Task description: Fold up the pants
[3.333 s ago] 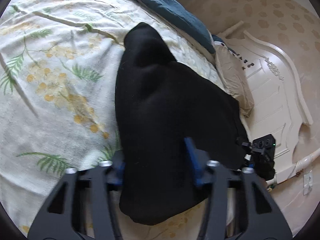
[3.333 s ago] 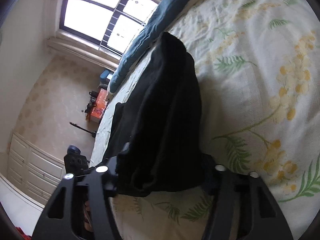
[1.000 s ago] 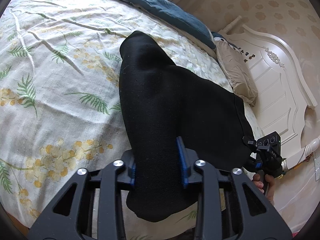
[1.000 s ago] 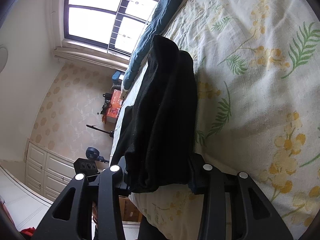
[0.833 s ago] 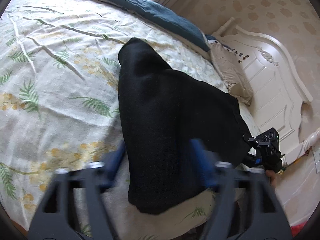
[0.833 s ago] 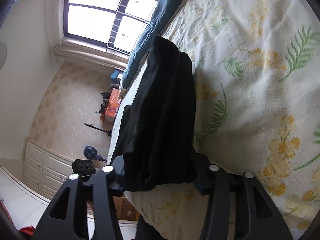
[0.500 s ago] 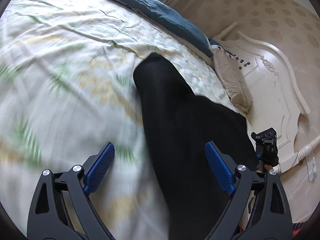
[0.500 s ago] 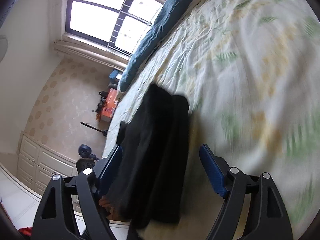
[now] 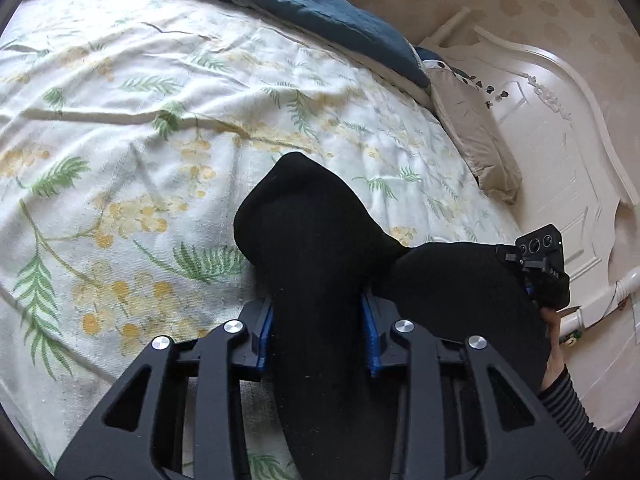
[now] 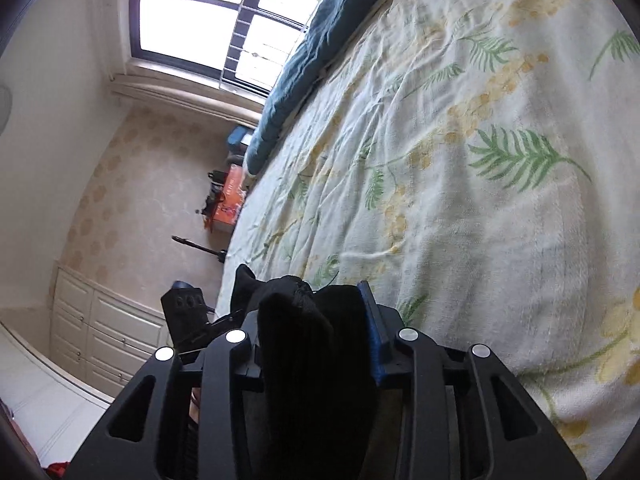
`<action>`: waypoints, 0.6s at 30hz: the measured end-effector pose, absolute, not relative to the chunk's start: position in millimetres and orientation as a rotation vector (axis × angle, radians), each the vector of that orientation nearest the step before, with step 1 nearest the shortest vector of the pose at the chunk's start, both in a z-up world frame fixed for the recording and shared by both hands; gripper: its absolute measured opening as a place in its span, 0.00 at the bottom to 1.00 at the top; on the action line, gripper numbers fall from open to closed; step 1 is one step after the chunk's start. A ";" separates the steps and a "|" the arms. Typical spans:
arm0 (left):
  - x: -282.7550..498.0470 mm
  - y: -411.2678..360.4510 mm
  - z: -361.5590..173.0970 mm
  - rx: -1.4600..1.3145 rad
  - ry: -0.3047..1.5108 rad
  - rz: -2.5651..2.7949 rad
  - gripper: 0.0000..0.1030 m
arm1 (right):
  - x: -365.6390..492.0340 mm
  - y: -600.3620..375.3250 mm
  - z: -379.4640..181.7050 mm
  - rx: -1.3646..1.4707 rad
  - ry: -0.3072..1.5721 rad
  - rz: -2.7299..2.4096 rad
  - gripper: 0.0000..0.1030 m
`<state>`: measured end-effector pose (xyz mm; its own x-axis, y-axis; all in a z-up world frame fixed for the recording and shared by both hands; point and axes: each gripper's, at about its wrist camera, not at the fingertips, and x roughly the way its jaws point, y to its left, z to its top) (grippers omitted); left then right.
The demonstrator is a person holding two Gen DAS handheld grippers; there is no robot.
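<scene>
Black pants (image 9: 320, 248) being held bunched at near edge of floral bedspread (image 9: 120, 128); left gripper (image 9: 318, 332) and right gripper (image 10: 316, 336) both being kept clamped on fabric, likely for lifting fold.

Daylight floods from the window (image 10: 224, 28) at upper left of my right view, blown white; both views sharp, edges bent and dark-cornered.

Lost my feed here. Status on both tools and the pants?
Left tool shut on black fabric pants. Right tool shut on them too. Pants bunched over floral bedspread. Nothing in the way.
</scene>
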<state>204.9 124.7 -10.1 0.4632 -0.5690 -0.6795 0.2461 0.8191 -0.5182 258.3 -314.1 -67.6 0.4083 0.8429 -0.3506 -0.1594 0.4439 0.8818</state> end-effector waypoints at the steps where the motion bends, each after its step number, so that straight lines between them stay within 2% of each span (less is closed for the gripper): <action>1: 204.7 125.6 -8.9 -0.378 0.964 -0.512 0.33 | 257.6 -315.0 -68.0 0.890 0.927 0.754 0.34; 2: 205.5 124.8 -8.1 -0.376 0.960 -0.506 0.37 | 257.4 -315.5 -69.3 0.892 0.926 0.757 0.34; 3: 205.5 125.6 -7.9 -0.368 0.952 -0.488 0.48 | 257.6 -315.7 -69.9 0.895 0.928 0.755 0.34; 4: 207.6 126.2 -7.5 -0.361 0.938 -0.467 0.55 | 256.9 -316.3 -70.5 0.902 0.931 0.754 0.35; 7: 207.7 135.7 -9.4 -0.455 0.934 -0.493 0.69 | 248.8 -324.2 -69.0 0.936 0.931 0.771 0.51; 9: 200.2 137.9 -8.7 -0.489 0.932 -0.521 0.78 | 239.8 -325.4 -65.6 0.934 0.930 0.798 0.65; 10: 194.1 136.6 -7.9 -0.484 0.931 -0.540 0.79 | 233.3 -324.1 -63.5 0.915 0.935 0.808 0.67; 13: 170.7 122.9 -8.0 -0.380 0.935 -0.570 0.80 | 212.3 -318.0 -61.9 0.836 0.951 0.826 0.68; 14: 164.1 117.9 -8.1 -0.330 0.928 -0.562 0.75 | 206.7 -316.0 -61.4 0.805 0.951 0.822 0.63; 15: 159.6 113.4 -8.2 -0.287 0.924 -0.554 0.66 | 201.6 -313.1 -61.4 0.760 0.959 0.801 0.50; 16: 155.9 110.2 -8.8 -0.260 0.920 -0.550 0.63 | 198.2 -311.8 -64.9 0.739 0.973 0.788 0.45; 18: 154.2 110.9 -9.9 -0.280 0.914 -0.564 0.52 | 194.8 -316.4 -71.1 0.783 0.966 0.791 0.35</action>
